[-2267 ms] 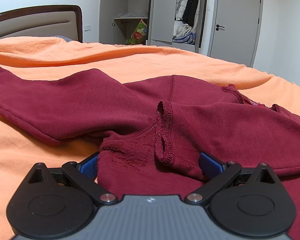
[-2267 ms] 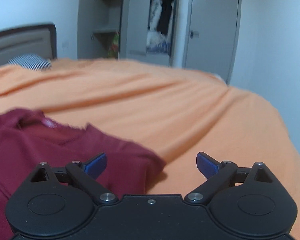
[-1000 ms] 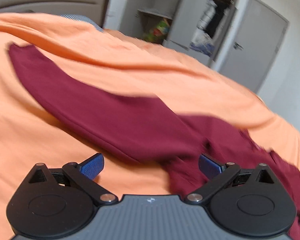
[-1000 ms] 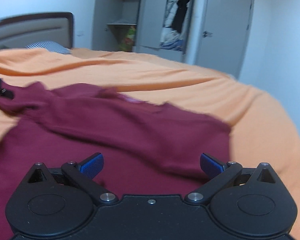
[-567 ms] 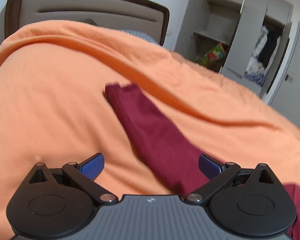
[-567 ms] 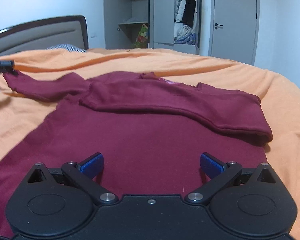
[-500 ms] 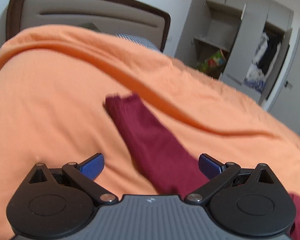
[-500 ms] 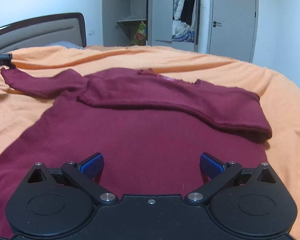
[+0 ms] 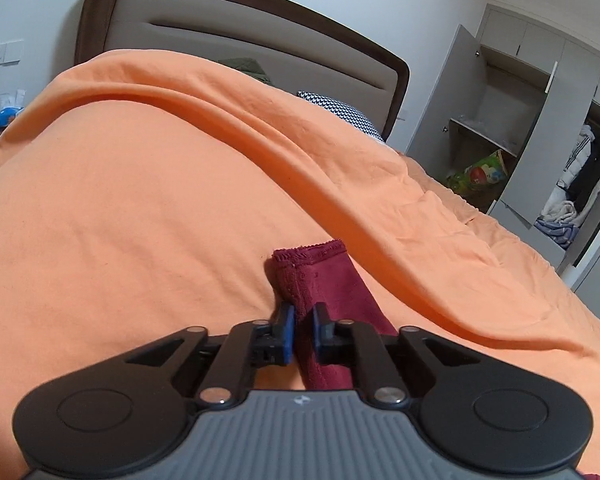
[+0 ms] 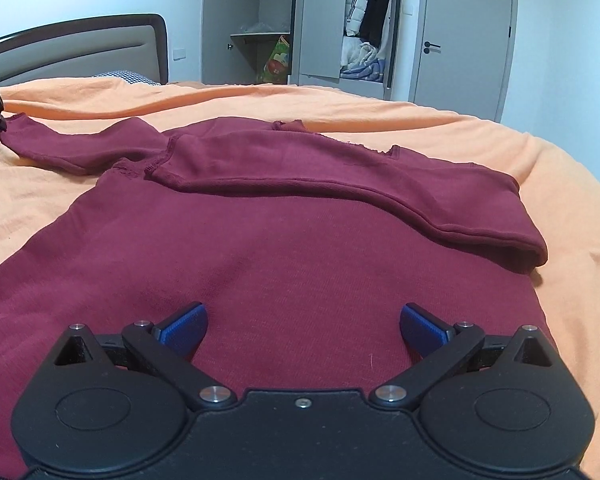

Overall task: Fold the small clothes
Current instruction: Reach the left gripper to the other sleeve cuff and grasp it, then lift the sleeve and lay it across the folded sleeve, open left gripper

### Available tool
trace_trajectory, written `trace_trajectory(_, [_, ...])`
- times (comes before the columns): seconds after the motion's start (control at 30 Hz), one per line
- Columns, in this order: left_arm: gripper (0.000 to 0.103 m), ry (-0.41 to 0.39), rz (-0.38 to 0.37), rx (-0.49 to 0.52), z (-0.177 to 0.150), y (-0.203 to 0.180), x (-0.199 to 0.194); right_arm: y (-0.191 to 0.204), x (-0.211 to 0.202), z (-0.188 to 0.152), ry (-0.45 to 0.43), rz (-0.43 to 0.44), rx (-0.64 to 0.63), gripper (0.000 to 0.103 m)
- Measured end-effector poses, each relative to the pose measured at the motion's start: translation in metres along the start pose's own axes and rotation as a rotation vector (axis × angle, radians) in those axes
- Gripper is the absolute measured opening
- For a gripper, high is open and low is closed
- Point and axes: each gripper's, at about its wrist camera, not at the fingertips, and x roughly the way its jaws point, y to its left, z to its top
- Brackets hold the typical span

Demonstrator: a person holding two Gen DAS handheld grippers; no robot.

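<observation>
Half a second ago the left gripper [image 9: 300, 330] had its two blue pads wide apart over the sleeve [image 9: 324, 280]. Now the pads have closed and pinch the sleeve near its cuff, so the sleeve is caught. I think the next move is to carry it over onto the body of the red top [image 10: 268, 248], to fold it in.

The left gripper sits low on the orange blanket [image 9: 140, 200], pointing toward the headboard [image 9: 240, 28], with the cuff sticking out just past its pads.

The right gripper [image 10: 302, 326] is wide open and holds nothing. It hovers over the bottom part of the top, pointing toward the headboard end too.

The top lies flat on the blanket. Its other sleeve [image 10: 380, 184] is already folded across the chest. The caught sleeve reaches out to the left of the top.
</observation>
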Motion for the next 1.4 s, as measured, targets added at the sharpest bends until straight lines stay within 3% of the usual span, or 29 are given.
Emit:
trace_trajectory(0.23, [0.003,-0.063,-0.072,0.009,0.005,-0.007,-0.022,0.0,0.0,0.0,-0.002,0.0,0.0,0.103])
trace_trajectory(0.4, [0.003,-0.148,-0.201,0.121,0.008,-0.041,-0.058,0.0,0.0,-0.002,-0.02,-0.001,0.008,0.103])
trace_trajectory(0.67, [0.003,-0.289,-0.521,0.282,-0.001,-0.123,-0.154,-0.009,-0.006,0.0,-0.039,0.012,0.047,0.103])
trace_trajectory(0.8, [0.003,-0.315,-0.687,0.374,-0.02,-0.169,-0.2,-0.024,-0.019,0.004,-0.058,-0.017,0.095,0.103])
trace_trajectory(0.93, [0.003,-0.278,-0.819,0.457,-0.054,-0.216,-0.226,-0.045,-0.037,0.005,-0.077,-0.044,0.151,0.103])
trace_trajectory(1.13, [0.003,-0.171,-0.944,0.599,-0.139,-0.283,-0.234,-0.076,-0.067,-0.005,-0.09,-0.129,0.197,0.103])
trace_trajectory(1.27, [0.003,-0.042,-0.982,0.676,-0.2,-0.313,-0.225,-0.096,-0.084,-0.017,-0.088,-0.186,0.235,0.103])
trace_trajectory(1.4, [0.003,0.068,-0.972,0.749,-0.26,-0.324,-0.206,-0.112,-0.094,-0.03,-0.073,-0.232,0.277,0.103])
